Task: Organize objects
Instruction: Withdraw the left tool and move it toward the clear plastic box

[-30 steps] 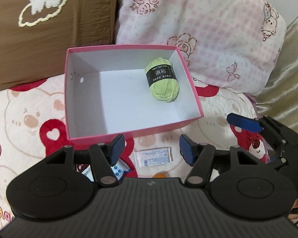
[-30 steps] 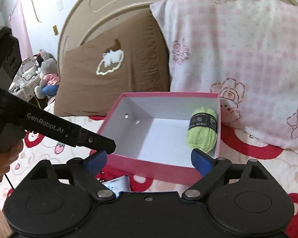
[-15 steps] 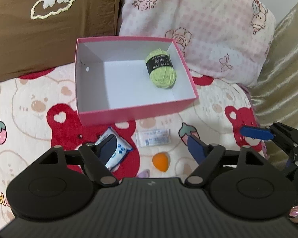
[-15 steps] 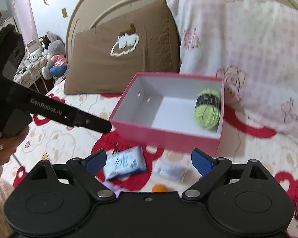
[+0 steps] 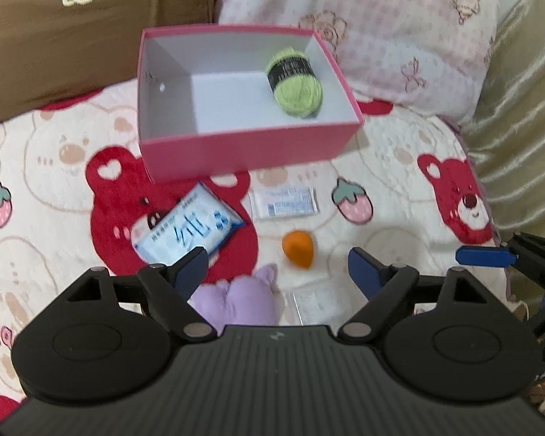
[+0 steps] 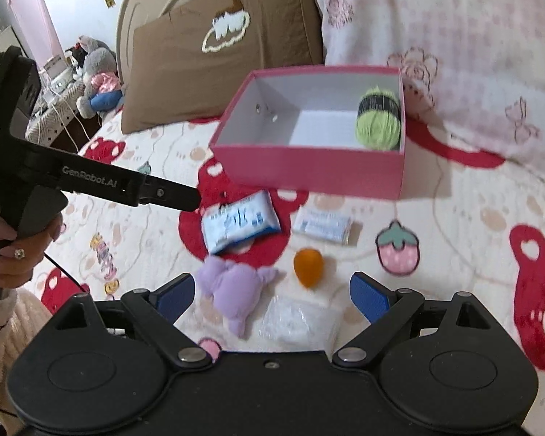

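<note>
Above the bear-print blanket [image 5: 399, 167], the left gripper [image 5: 278, 270] was opening with nothing between its jaws, the right gripper [image 6: 272, 296] stood wide and empty, and the green yarn ball [image 5: 296, 81] lay in the pink box [image 5: 250, 145], probably against its right wall.

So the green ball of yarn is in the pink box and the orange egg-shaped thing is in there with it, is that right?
Not quite. The green ball of yarn is in the pink box, but it is alone there. The orange egg-shaped thing lies outside, on the bear-print blanket in front of the box, near the blue tissue pack. The left wrist view shows it; the right wrist view agrees.
</note>
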Demonstrator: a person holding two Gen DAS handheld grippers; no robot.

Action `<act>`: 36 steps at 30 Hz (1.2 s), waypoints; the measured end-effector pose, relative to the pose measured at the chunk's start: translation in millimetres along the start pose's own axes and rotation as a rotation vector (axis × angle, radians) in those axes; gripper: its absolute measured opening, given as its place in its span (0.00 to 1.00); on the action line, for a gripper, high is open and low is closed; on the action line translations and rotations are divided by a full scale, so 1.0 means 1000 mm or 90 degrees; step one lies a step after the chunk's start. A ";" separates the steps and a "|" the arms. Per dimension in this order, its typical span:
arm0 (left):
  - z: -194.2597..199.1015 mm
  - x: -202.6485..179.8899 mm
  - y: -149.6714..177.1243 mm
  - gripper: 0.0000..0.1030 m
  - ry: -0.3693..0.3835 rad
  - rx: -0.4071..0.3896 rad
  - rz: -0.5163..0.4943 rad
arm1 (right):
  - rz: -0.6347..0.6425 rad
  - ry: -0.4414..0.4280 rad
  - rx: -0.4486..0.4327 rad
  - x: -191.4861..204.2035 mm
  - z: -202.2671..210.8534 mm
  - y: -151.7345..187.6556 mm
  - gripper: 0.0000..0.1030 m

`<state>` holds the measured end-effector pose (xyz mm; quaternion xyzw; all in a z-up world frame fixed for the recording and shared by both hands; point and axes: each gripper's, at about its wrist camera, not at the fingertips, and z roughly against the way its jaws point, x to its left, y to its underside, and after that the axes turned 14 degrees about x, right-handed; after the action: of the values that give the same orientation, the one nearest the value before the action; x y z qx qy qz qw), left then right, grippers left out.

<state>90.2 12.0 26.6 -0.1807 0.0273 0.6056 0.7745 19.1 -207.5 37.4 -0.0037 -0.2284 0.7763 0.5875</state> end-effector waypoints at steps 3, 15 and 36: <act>-0.009 -0.002 0.009 0.81 0.010 0.012 0.000 | 0.007 0.007 0.015 -0.002 -0.009 0.009 0.92; -0.046 -0.021 0.034 0.81 -0.004 0.026 -0.014 | 0.101 0.042 0.000 -0.012 -0.036 0.029 0.92; -0.100 0.005 0.052 0.79 0.061 0.021 0.033 | 0.215 0.053 0.023 -0.006 -0.102 0.057 0.92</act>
<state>59.6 -4.5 -81.3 -0.1958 0.0788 0.6155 0.7593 -3.1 -188.8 -76.5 -0.0640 -0.1860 0.8672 0.4575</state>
